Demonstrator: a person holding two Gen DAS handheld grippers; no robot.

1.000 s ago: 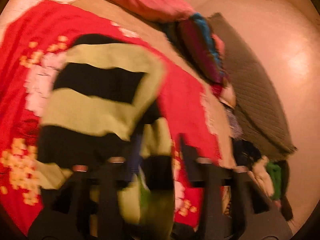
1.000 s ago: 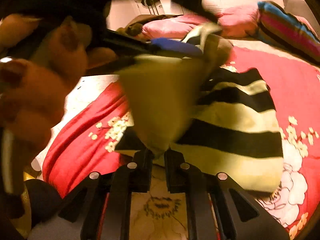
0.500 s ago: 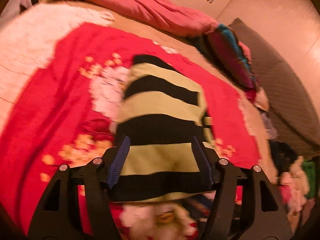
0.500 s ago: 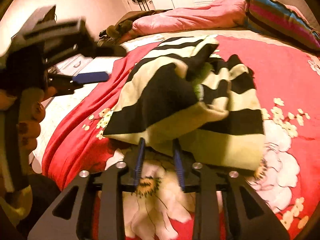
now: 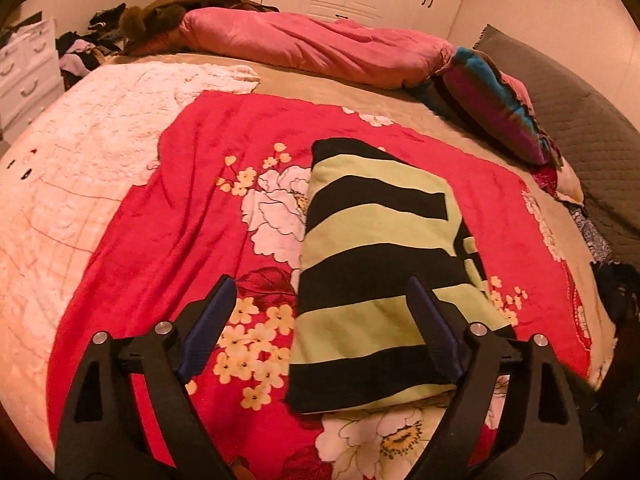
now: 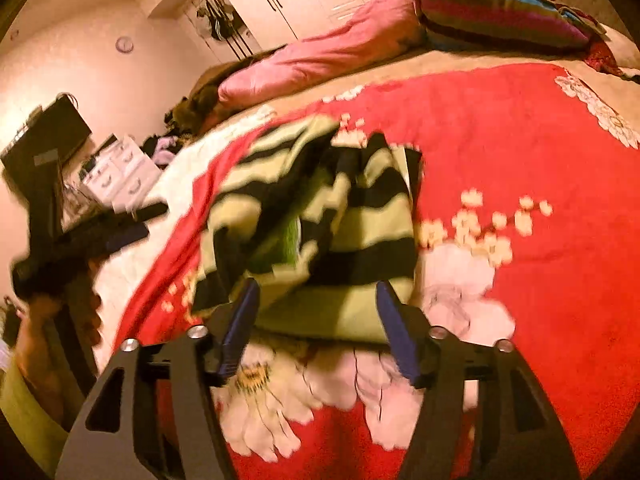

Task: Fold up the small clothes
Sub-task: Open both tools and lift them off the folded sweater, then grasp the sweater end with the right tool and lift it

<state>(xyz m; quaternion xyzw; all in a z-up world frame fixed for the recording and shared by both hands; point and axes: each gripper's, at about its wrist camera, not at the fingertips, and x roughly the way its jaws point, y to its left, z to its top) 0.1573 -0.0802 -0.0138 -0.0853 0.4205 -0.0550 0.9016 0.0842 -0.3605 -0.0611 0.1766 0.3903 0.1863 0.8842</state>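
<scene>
Striped top [image 5: 376, 264], black and green, lies folded on red blanket [image 5: 192, 216]; left gripper [image 5: 320, 320] fingers [image 5: 208, 320] spread, just opened, pinching nothing. Right view, blurred: top [image 6: 320, 220] beyond right gripper [image 6: 316, 320], fingers [image 6: 396, 332] spread, just opened, empty.

left tongs [image 5: 320, 316]: opened, let go | right tongs [image 6: 316, 320]: opened, let go | striped garment [image 5: 376, 264]: dropped, folded on blanket [image 5: 192, 216]

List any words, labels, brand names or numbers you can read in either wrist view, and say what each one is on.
None can be read.
Striped garment: no tag or print shows.
Red floral blanket: flowers only, no lettering.
Round thing on the wall: perhaps a clock, too small and blurred to read.
Dark object at the left edge: a pale patch on it, too blurred to read.
</scene>
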